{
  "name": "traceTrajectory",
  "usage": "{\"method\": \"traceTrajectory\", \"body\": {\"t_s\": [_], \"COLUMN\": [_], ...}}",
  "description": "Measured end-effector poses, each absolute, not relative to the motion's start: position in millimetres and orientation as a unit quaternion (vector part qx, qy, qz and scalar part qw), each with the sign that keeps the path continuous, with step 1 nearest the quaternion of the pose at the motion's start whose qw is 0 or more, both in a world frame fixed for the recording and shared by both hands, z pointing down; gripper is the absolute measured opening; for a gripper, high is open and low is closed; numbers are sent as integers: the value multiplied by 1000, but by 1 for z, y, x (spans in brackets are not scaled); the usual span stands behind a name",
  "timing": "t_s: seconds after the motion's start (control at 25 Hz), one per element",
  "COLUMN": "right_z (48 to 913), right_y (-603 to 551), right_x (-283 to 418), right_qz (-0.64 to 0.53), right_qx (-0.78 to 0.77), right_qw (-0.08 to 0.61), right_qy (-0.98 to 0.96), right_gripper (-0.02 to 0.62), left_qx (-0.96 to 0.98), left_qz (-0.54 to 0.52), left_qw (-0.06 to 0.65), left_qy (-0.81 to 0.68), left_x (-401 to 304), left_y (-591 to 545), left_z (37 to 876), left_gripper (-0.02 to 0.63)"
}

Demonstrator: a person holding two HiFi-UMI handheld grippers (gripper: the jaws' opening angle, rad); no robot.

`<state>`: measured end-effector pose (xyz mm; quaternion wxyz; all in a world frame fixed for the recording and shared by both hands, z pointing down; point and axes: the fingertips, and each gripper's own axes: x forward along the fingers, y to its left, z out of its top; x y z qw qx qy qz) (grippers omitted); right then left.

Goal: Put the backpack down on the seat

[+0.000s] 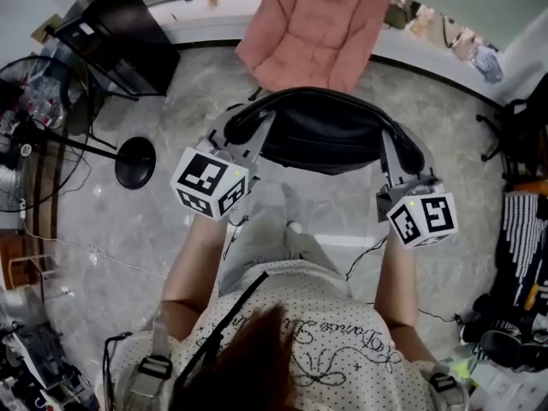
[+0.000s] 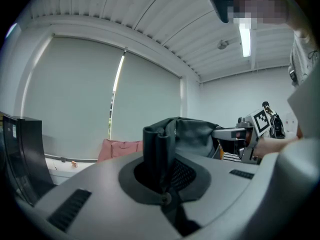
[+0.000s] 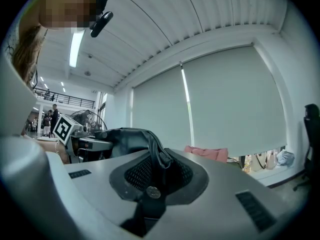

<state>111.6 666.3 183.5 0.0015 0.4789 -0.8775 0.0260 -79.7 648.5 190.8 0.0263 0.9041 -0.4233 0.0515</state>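
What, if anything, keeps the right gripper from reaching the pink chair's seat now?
Probably nothing: the right gripper, shut on the black backpack, points toward the pink chair, with only bare floor between. A step forward seems needed.

The black soft-sided backpack (image 1: 321,139) is matt woven cloth. The pink padded chair (image 1: 312,28) looks like soft, quilted fabric. The pale grey marbled floor (image 1: 163,229) is smooth and glossy. The left tool (image 2: 161,165) and right tool (image 3: 155,170) have matt grey plastic shells
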Motion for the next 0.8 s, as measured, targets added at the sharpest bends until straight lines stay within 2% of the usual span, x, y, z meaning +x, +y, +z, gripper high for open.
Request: {"method": "traceTrajectory", "body": {"t_s": [0.36,0.8], "right_z": [192,183], "right_y": [616,499], "right_x": [104,75], "right_qz": [35,27], "right_qx": [480,509], "right_qw": [8,4], "right_qy": [-876,-860], "right_gripper": [63,63], "left_qx": [903,918], "left_qz": [51,43], "left_qw": [34,26], "left_qy": [-424,-392], "left_x": [-87,-115], "left_y": [594,466], "left_z": [202,193], "left_gripper": [9,9]}}
